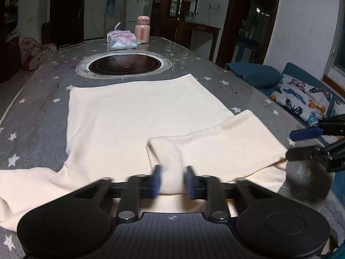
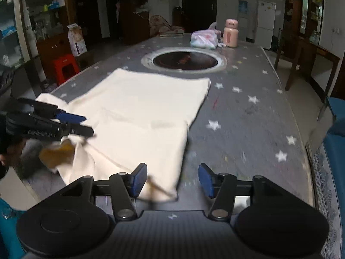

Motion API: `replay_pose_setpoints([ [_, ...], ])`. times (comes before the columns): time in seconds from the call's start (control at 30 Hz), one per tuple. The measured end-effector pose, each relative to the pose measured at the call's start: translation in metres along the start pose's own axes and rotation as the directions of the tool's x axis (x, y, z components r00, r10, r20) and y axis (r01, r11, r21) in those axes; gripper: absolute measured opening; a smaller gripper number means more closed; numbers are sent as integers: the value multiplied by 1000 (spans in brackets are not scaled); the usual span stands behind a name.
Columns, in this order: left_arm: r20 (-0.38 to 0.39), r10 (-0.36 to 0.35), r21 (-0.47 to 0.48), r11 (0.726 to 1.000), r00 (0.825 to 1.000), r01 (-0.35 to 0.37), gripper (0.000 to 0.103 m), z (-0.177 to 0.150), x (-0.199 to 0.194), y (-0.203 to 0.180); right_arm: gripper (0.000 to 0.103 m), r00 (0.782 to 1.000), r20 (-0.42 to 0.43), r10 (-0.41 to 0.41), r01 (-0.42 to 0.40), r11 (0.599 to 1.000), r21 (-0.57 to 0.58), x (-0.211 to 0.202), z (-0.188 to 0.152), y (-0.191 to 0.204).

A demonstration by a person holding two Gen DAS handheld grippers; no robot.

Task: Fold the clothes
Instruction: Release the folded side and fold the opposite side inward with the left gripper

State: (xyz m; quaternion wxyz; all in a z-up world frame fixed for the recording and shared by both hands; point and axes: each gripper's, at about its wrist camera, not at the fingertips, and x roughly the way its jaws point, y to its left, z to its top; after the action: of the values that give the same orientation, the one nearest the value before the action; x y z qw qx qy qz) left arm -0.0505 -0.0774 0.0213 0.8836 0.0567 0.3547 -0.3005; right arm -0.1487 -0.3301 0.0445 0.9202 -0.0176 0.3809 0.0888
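- In the left wrist view, your left gripper (image 1: pixel 173 181) had its blue pads close together, with a fold of the cream shirt (image 1: pixel 138 116) between them near the table's front edge; motion blur kept me from telling whether the pads actually pinched it.
- The shirt lay spread on the grey starred table (image 1: pixel 38 112), one sleeve (image 1: pixel 217 142) folded over its body, the other sleeve (image 1: pixel 28 185) trailing towards the front left corner.
- Your right gripper (image 1: pixel 301 144) showed at the table's right edge, just beside the folded sleeve.
- Beyond the shirt sat a round cooktop (image 1: pixel 125 64), and at the far edge a tissue pack (image 1: pixel 121 41) beside a pink flask (image 1: pixel 142 30).
- In the right wrist view, your right gripper (image 2: pixel 173 180) stood wide apart and gripped nothing; the shirt's (image 2: pixel 140 116) near corner lay between its pads.
- Your left gripper (image 2: pixel 84 125) hovered over the shirt's left side.
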Motion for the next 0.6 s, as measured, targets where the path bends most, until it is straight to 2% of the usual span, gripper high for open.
replay_pose_setpoints([
  [0.03,0,8,1,1000,1000,-8,8,1,0,-1,54,1000,-2,2,-2,1000,2,2,-3,0],
  [0.13,22,0,-7,1000,1000,0,6,10,-8,-3,57,1000,1,13,-13,1000,13,7,-8,2],
  [0.27,102,-1,46,999,995,-4,6,37,-29,-17,65,999,23,26,-26,1000,16,9,-9,6],
  [0.43,220,-47,148,989,974,15,6,76,-59,-44,69,999,31,24,-24,999,25,17,-13,10],
  [0.6,278,-70,198,980,958,14,6,95,-77,-55,72,999,39,10,-10,1000,22,22,-16,15],
])
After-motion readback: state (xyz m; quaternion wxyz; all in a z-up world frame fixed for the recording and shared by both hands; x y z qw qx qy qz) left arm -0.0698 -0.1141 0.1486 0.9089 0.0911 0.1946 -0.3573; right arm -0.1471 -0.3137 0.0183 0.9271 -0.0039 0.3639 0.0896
